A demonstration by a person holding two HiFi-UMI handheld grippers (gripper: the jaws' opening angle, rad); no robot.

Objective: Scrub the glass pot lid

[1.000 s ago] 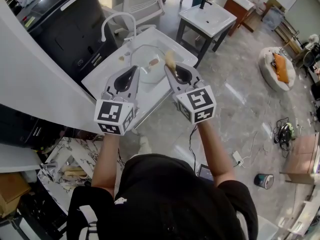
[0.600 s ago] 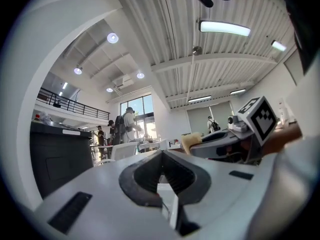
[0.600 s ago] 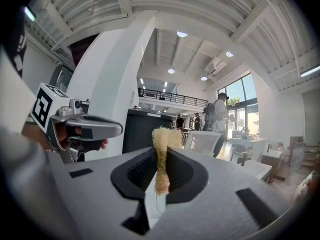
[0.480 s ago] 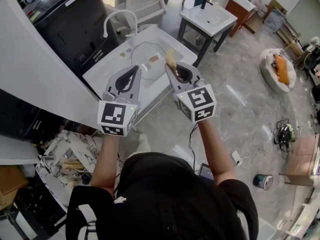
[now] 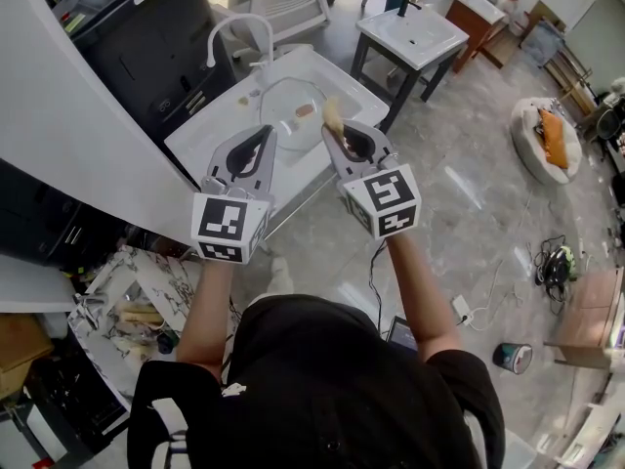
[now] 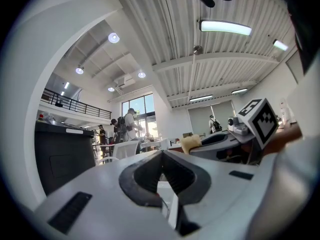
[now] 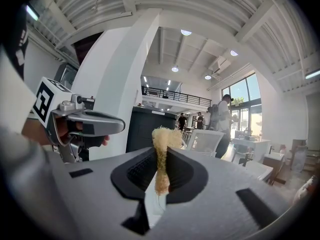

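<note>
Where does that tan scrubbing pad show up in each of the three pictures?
Head view: scrubbing pad upper middle, sticking out of the right claw.
Left gripper view: right of centre, at the right claw's tip.
Right gripper view: centre, pinched between the jaws.
Shared landmark: the black cabinet.

Your left gripper (image 5: 262, 137) points forward, near level, jaws fully together with nothing between them. Your right gripper (image 5: 332, 133) sits just beside it, jaws clamped on a tan scrub pad (image 7: 161, 134). Left forearm (image 5: 202, 301) and right forearm (image 5: 420, 283) reach forward, roughly parallel.
</note>
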